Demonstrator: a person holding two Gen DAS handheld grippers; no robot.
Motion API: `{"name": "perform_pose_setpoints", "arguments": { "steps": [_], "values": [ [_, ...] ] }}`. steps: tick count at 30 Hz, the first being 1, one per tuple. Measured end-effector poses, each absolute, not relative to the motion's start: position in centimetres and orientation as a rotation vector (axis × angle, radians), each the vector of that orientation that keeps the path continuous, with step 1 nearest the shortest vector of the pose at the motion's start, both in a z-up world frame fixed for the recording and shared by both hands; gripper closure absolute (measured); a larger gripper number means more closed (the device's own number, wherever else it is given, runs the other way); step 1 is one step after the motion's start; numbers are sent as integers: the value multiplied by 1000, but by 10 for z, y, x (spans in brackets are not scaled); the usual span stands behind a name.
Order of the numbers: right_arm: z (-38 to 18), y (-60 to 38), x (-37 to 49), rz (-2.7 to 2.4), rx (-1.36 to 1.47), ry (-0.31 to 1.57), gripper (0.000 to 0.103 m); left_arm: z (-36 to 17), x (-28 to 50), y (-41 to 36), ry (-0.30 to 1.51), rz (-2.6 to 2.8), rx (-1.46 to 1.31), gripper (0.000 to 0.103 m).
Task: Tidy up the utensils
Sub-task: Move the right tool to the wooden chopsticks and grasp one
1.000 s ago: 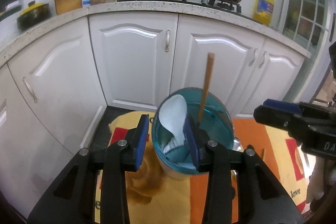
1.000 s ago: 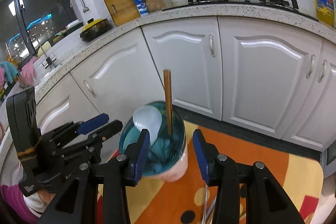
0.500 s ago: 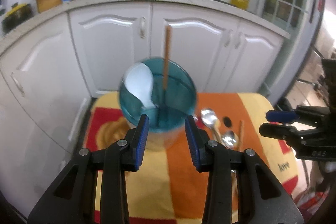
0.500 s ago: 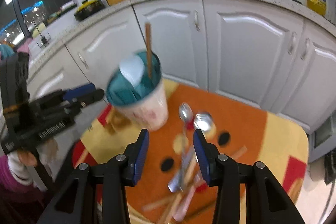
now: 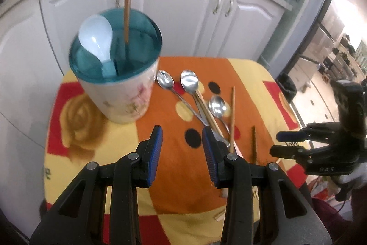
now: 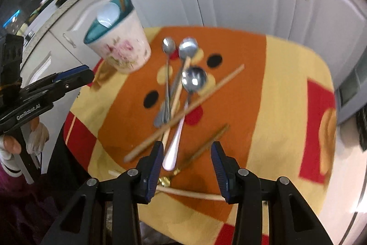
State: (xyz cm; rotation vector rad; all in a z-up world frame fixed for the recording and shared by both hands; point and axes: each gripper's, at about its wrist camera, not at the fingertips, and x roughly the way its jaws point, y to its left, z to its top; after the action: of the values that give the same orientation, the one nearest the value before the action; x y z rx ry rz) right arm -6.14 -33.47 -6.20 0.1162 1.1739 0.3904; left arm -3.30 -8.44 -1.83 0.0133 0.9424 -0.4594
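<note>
A second ago the left hand-held gripper [image 5: 182, 150] was tight against the utensil cup [image 5: 119, 93], one finger reaching inside its rim; now it sits clear of it, jaws apart and holding nothing, and the cup stands on the surface [image 5: 160, 187] at the far left corner. The white ladle [image 5: 97, 40] and one wooden chopstick [image 5: 128, 6] are still upright inside the cup. The right hand-held gripper [image 6: 187, 167] has also pulled away from the cup and now hovers, jaws spread and empty, over the loose pile: three metal spoons [image 6: 192, 82] and several chopsticks [image 6: 183, 114] crossed over one another on the orange cloth, just right of the cup.
</note>
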Motion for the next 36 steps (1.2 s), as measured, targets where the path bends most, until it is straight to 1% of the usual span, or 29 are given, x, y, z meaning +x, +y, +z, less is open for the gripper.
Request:
{"name": "perform_pose_setpoints", "arguments": {
  "steps": [8, 14, 20, 25, 30, 33, 34, 36],
  "values": [
    [-68, -328, -81, 468, 65, 1226, 62, -29, -36, -84, 972, -468, 14, 68],
    [-83, -330, -98, 484, 102, 1320, 62, -32, -36, -82, 980, -468, 7, 68],
    [-107, -348, -98, 428, 227, 1380, 62, -35, -33, -84, 986, -474, 1, 68],
    [-110, -351, -79, 392, 301, 1334, 62, -35, -33, -88, 989, -479, 10, 68],
    [-107, -347, -56, 330, 303, 1282, 62, -35, -32, -87, 994, -475, 9, 68],
    [-105, -345, -48, 298, 256, 1246, 62, -36, -31, -86, 995, -474, 4, 68],
    [-104, -342, -47, 292, 227, 1237, 63, -36, -31, -87, 998, -473, 3, 68],
    [-101, -333, -46, 286, 121, 1218, 72, -37, -32, -87, 1000, -474, 2, 68]
  ]
}}
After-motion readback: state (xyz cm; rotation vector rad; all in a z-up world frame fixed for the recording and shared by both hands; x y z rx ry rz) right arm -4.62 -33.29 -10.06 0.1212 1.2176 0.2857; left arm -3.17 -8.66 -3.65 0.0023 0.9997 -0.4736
